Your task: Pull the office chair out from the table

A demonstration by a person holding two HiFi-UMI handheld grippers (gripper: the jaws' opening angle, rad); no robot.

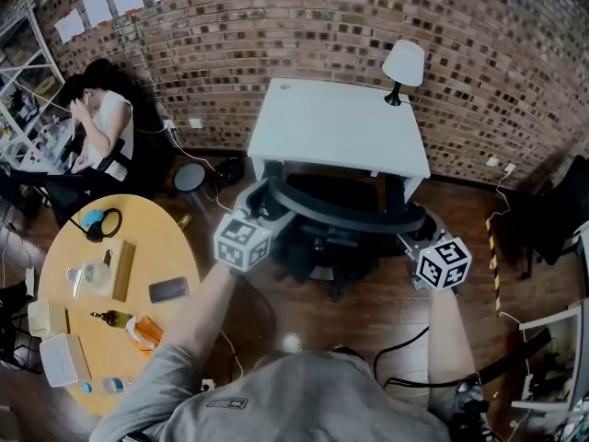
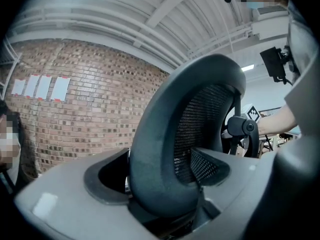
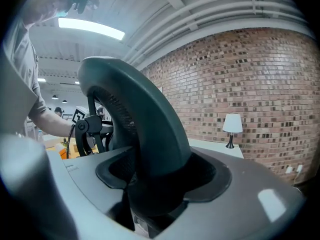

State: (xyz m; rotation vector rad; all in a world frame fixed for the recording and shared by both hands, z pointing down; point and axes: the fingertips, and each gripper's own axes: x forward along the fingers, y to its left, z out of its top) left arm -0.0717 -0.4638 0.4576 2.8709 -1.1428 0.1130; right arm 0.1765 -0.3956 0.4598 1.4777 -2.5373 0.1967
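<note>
The black office chair [image 1: 336, 238] stands tucked at the white table [image 1: 336, 127], its seat partly under the tabletop. Its curved backrest rim [image 1: 345, 212] faces me. My left gripper [image 1: 269, 203] is shut on the rim's left end. In the left gripper view the thick dark frame [image 2: 160, 149] with its mesh fills the space between the jaws of the left gripper [image 2: 161, 186]. My right gripper [image 1: 414, 236] is shut on the rim's right end. The right gripper view shows the same frame [image 3: 150, 129] clamped in the right gripper [image 3: 155, 181].
A white lamp [image 1: 402, 65] stands on the table's far right corner by the brick wall. A round wooden table [image 1: 161, 247] with small items is at my left. A person [image 1: 103, 122] sits at the back left. Cables [image 1: 400, 346] lie on the wooden floor.
</note>
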